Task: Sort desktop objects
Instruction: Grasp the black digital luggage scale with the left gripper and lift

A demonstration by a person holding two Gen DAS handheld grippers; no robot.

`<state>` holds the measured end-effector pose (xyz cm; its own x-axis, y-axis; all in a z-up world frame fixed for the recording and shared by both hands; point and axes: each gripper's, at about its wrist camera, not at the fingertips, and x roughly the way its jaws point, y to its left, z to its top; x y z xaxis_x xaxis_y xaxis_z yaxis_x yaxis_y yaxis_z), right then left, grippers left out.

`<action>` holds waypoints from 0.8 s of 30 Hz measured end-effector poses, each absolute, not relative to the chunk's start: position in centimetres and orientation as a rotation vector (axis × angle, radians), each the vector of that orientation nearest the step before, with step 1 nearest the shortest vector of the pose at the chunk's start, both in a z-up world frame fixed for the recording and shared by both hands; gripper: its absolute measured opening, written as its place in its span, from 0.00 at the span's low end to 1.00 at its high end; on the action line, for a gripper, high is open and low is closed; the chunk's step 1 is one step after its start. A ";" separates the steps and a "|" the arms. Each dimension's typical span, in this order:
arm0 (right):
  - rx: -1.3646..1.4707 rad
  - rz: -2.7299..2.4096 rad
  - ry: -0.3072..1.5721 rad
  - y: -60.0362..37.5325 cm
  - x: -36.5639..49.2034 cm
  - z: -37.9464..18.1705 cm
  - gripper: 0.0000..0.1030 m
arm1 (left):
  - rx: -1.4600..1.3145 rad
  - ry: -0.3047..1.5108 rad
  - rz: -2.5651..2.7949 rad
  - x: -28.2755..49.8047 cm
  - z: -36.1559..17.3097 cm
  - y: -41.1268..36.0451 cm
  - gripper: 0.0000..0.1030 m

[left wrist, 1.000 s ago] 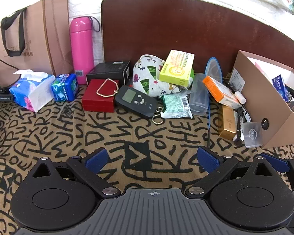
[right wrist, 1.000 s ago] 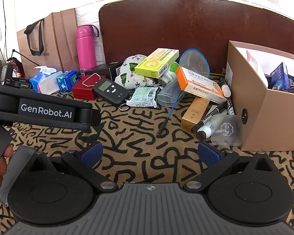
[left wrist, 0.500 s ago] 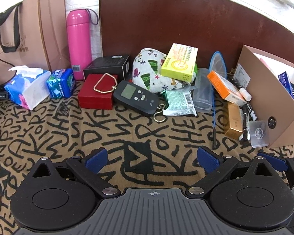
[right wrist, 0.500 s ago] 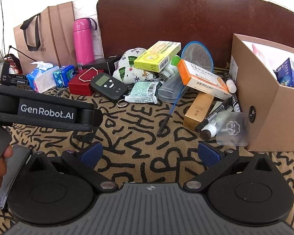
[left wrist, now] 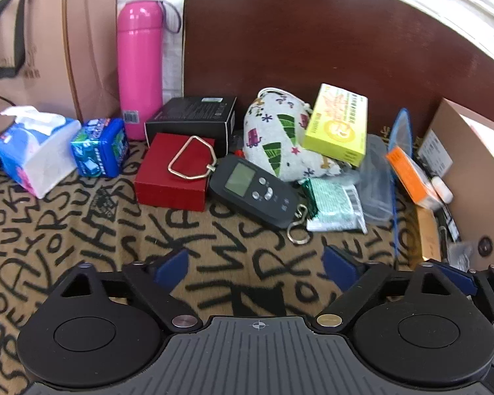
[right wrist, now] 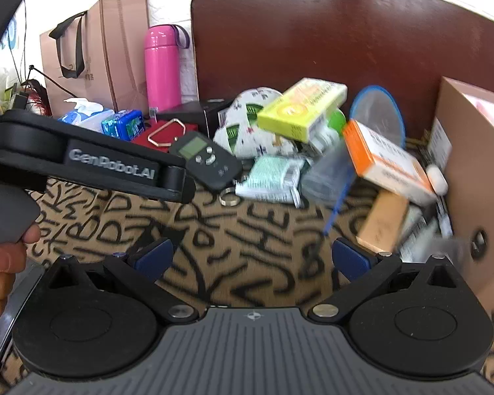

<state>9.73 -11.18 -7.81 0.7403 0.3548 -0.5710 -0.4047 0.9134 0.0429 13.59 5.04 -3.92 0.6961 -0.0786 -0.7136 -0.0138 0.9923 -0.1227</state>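
A pile of desktop objects lies on the letter-patterned cloth. It holds a black handheld scale (left wrist: 253,191) (right wrist: 207,158), a red box (left wrist: 174,174), a patterned pouch (left wrist: 280,141), a yellow-green carton (left wrist: 337,128) (right wrist: 299,112), a green packet (left wrist: 336,204) and an orange carton (right wrist: 388,164). My left gripper (left wrist: 256,266) hovers just short of the scale, its jaws closing with only cloth between them. My right gripper (right wrist: 252,257) stands open over bare cloth, short of the green packet (right wrist: 273,181). The right view is blurred.
An open cardboard box (left wrist: 471,171) stands at the right. A pink flask (left wrist: 140,65), a paper bag (left wrist: 49,49), a tissue pack (left wrist: 33,151), a blue pack (left wrist: 100,146) and a black box (left wrist: 194,118) line the back left. A hand (right wrist: 3,263) holds the left tool's handle.
Both grippers have moved forward and slightly down toward the pile, which now looms larger. The left jaws have narrowed a little. Nothing on the cloth has shifted.
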 end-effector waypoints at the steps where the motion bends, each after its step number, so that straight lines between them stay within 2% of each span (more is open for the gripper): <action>1: -0.091 0.415 0.603 -11.0 10.2 -7.8 0.97 | -0.137 0.805 -0.037 14.2 -4.0 5.3 0.87; 10: -0.144 0.547 0.538 -8.6 14.2 -7.6 0.91 | -0.208 0.815 -0.026 17.8 -4.8 7.4 0.84; 15: -0.215 0.657 0.513 -6.8 16.7 -7.6 0.80 | -0.229 0.820 -0.038 19.6 -5.3 8.0 0.81; 17: -0.237 0.661 0.516 -6.3 17.5 -7.9 0.79 | -0.258 0.824 -0.048 20.2 -5.6 8.4 0.80; 22: -0.235 0.712 0.560 -5.8 19.7 -9.1 0.74 | -0.348 0.867 -0.077 21.5 -6.8 8.8 0.80; 24: -0.235 0.728 0.594 -5.4 20.3 -9.8 0.68 | -0.358 0.880 -0.080 21.7 -7.4 8.8 0.81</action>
<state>20.33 -5.43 -9.77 0.5924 0.5547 -0.5843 -0.6836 0.7298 -0.0002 21.68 8.83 -7.43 0.6384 -0.2141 -0.7394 -0.0780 0.9376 -0.3388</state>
